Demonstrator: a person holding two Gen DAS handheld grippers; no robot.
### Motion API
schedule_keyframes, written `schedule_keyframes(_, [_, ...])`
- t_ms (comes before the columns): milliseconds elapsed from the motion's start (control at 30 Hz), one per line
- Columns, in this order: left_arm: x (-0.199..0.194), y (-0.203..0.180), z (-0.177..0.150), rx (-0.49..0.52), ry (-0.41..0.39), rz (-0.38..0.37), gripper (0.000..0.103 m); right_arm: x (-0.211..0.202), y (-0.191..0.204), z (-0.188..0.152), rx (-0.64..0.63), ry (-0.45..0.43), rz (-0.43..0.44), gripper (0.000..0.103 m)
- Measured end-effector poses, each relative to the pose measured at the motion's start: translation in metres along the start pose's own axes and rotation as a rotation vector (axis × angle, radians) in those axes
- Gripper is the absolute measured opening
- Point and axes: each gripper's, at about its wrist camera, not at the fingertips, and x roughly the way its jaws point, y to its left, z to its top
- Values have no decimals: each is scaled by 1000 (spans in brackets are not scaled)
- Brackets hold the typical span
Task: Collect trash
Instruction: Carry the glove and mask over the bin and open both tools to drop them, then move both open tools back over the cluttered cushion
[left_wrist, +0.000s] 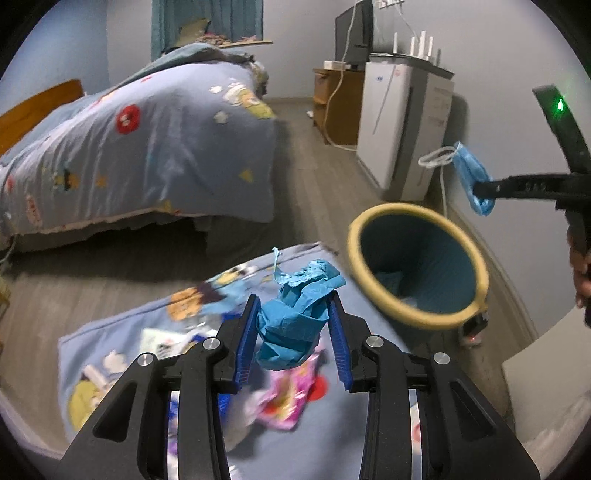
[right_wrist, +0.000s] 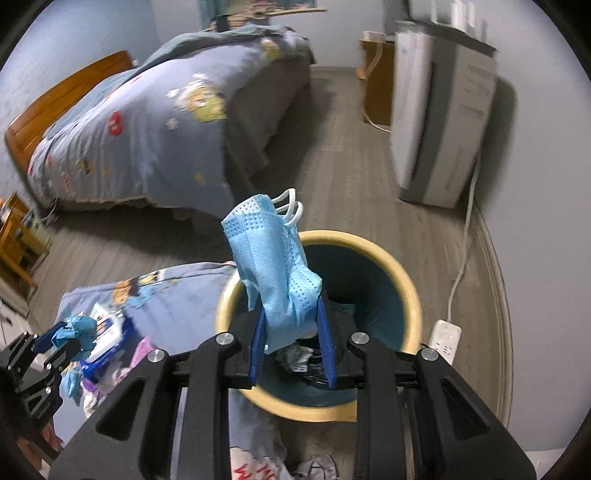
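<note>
Your left gripper (left_wrist: 295, 321) has its blue fingers (left_wrist: 246, 338) clamped on a crumpled wad of blue paper (left_wrist: 295, 314), held above the cartoon-print blanket (left_wrist: 122, 332). Under it, at 6 o'clock in the left wrist view, lies a pink wrapper (left_wrist: 288, 398); its print is too blurred to read, as are the other packets beside it.

Your right gripper (right_wrist: 291, 332) has its fingers (right_wrist: 258, 343) closed on a light blue face mask (right_wrist: 273, 266), whose white ear loops (right_wrist: 291, 206) stick up at 12 o'clock. The mask hangs right over the mouth of the trash bin (right_wrist: 406, 295), which has a yellow rim and teal inside. Dark and pale scraps lie at the bottom, partly hidden by the mask and fingers, so you cannot tell what they are.

At 6 o'clock in the right wrist view, red letters show on a grey cloth (right_wrist: 255, 465), cut off by the gripper and unreadable. At 3 o'clock a white power strip (right_wrist: 445, 338) lies on the wooden floor (right_wrist: 343, 177) just beside the bin.

Farther off, a white appliance (right_wrist: 439, 122) stands against the wall at 1 o'clock; its small label cannot be read. The bed (right_wrist: 140, 125), under a matching cartoon cover, fills 10 to 11 o'clock.
</note>
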Motion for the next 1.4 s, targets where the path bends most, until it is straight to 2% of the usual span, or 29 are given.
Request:
schedule_keyframes(167, [17,-28,14,25,-16,-40,37,14,-36,-5,48,24,-48,25])
schedule_keyframes(367, [47,-56,23,70,7,-71,37,40,-63,-14,155,85,-25,25])
schedule_keyframes(600, [74,-89,28,136,29,-90,37,63,-63,-21,171,143,-19,25])
schedule_keyframes(933, [117,-131,29,246,74,-155,38,78,-66,-23,214,173,5,26])
schedule_keyframes(1033, [129,-137,25,255,95,-143,49,78,-68,-23,219,168,4,29])
schedule_keyframes(1133, [136,-138,20,244,111,-127,68,79,-68,-23,222,173,10,39])
schedule_keyframes(1167, [136,-136,18,235,109,-114,77,79,-69,-23,222,174,11,42])
schedule_keyframes(1200, [136,-135,17,227,105,-102,85,79,-69,-23,224,172,11,49])
schedule_keyframes(1267, [136,-133,15,213,98,-88,92,78,-70,-22,230,165,9,59])
schedule_keyframes(1367, [132,-129,11,201,85,-74,95,75,-70,-22,240,148,10,73])
schedule_keyframes(1400, [131,-128,10,198,80,-71,96,74,-70,-21,241,144,11,81])
